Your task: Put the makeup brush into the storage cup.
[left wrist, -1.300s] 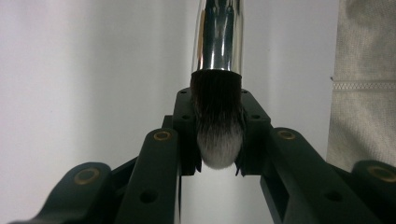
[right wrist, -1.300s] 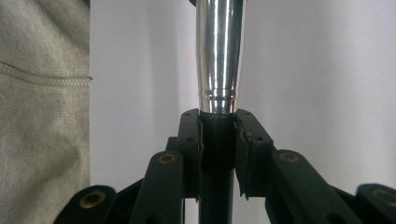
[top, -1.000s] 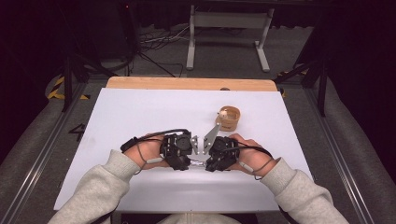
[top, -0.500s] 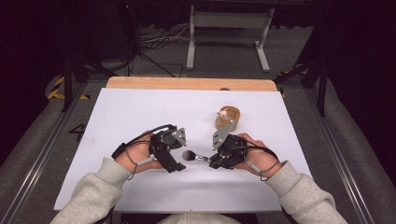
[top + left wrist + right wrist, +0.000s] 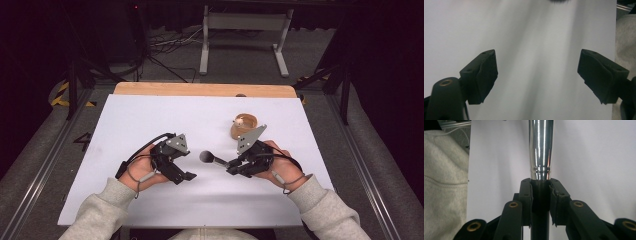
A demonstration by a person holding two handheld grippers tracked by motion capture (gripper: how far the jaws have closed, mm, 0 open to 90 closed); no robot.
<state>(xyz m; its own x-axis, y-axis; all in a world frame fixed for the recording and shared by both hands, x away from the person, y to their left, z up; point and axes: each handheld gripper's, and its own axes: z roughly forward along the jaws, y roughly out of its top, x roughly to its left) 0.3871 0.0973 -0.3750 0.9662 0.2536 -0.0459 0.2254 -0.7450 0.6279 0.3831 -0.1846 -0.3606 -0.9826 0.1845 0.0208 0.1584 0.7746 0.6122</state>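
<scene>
White sheeting covers the bench [image 5: 150,125], and from the high view the right claw [image 5: 231,167] holds a metal tool [image 5: 212,159] by its handle, the dark rounded head pointing toward the bench's middle and lying low over the surface; whether it touches the sheet I cannot tell. The left claw [image 5: 190,176] sits just beside that head but apart from it, its jaws having just been opening, with nothing between them. Behind the right hand [image 5: 282,167], a small tan bowl [image 5: 243,125] with a pale ball inside stands on the bench. The left gripper view shows the left claw [image 5: 537,75] spread wide over bare white sheet, its pads [image 5: 484,77] pressing on nothing, and a blurred dark shape at the top edge that is likely the tool's head. The right gripper view shows the right claw [image 5: 541,200] clamped tight on the tool's black handle [image 5: 540,220], the polished metal shaft [image 5: 541,145] running straight away from it, with a grey sleeve [image 5: 444,182] at the left. This looks like a handover just finished: the tool now rests with the right claw alone. The next move probably calls for swinging the tool toward the bowl while keeping the grip firm.
</scene>
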